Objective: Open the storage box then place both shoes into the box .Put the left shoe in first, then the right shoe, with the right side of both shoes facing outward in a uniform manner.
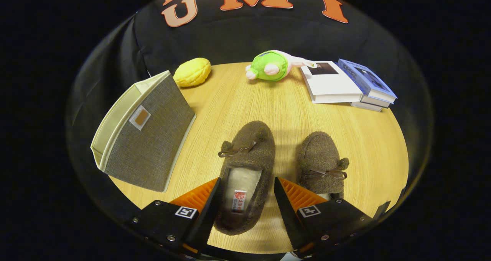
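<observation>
Slippers are lying side by side on the round table (376, 138), the left shoe (245, 176) sitting between the spread fingers of the released gripper (245, 203), risking a snag at the storage box (147, 132) tipped at ten o'clock.

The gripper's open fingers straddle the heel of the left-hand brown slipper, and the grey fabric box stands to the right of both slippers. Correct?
Not quite. In the gripper view the grey fabric box stands to the left of both slippers, not the right. The rest holds: the gripper is open, its fingers straddling the heel of the left-hand brown slipper, the other slipper beside it.
</observation>
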